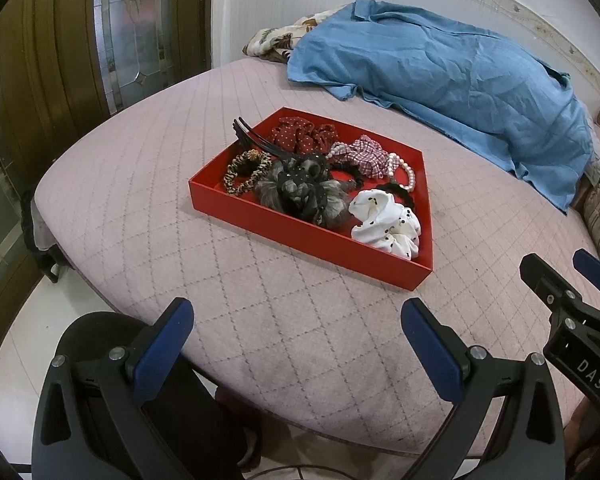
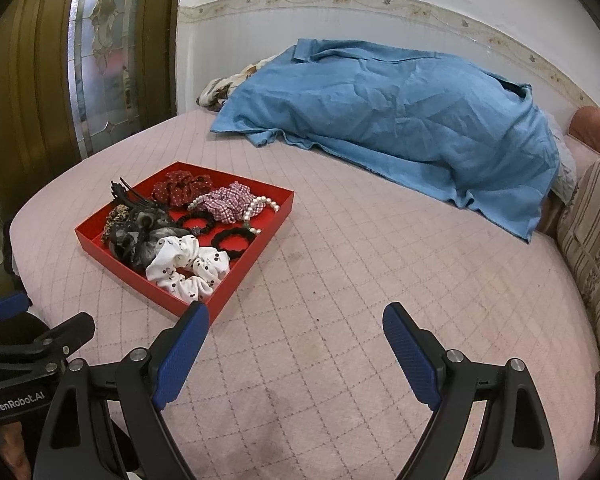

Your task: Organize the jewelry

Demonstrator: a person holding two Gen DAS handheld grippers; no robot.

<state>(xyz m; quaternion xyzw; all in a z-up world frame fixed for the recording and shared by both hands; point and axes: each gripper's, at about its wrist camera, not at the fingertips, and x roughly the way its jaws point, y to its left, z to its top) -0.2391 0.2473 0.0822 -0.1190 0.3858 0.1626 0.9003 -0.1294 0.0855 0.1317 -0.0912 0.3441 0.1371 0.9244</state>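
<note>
Fingers (image 1: 168,340) of left gripper (image 1: 296,344) and right gripper (image 2: 296,348) spread wide, nothing held. Red tray (image 2: 236,280) at 10 o'clock, heaped; pearl strand (image 2: 260,204) tangled under gingham scrunchie (image 2: 228,200) — could be dragged out together.

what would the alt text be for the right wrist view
A red tray of hair accessories, with a white dotted scrunchie nearest, sits on a pink quilted bed. The open, empty right gripper hovers in the foreground. A blue cloth lies heaped by the far wall.
</note>
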